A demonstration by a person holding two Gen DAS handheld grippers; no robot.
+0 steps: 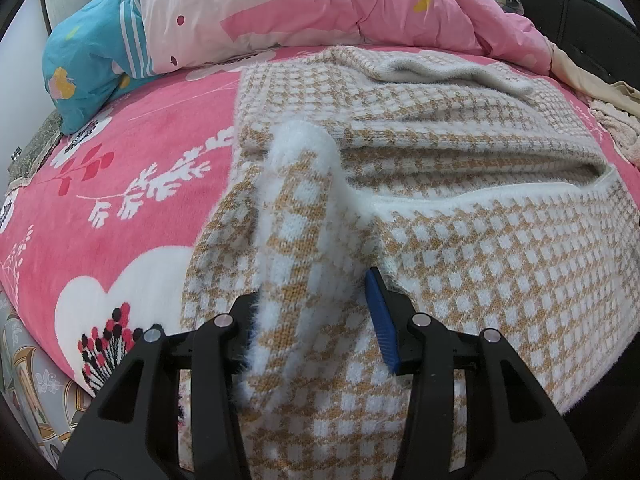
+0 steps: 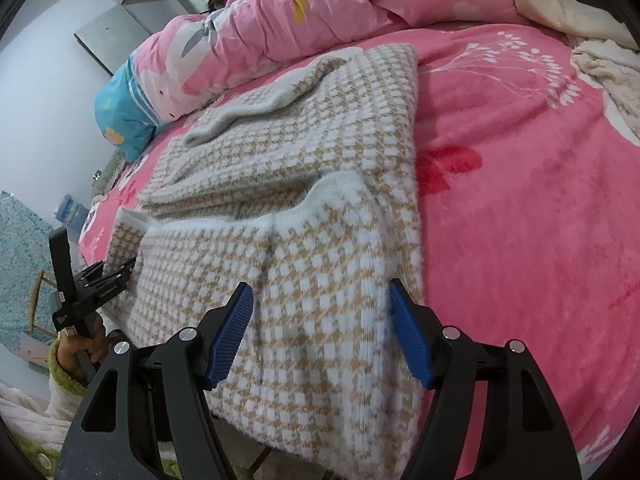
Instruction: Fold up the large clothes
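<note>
Fuzzy checked sweater (image 1: pixel 460 216) lies half-folded ahead of both tongs: left gripper (image 1: pixel 312 320) pinches a raised fold, right gripper (image 2: pixel 320 336) straddles the hem, apparently unclamped, ready to lift.

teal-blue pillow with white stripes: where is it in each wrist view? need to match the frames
Left wrist: teal-blue striped pillow at upper left, on the pink floral fleece blanket.
Right wrist: same pillow at left of centre, above the checked tan-and-white knitted garment.
Shared landmark: the crumpled pink duvet lying against the pillow.
</note>
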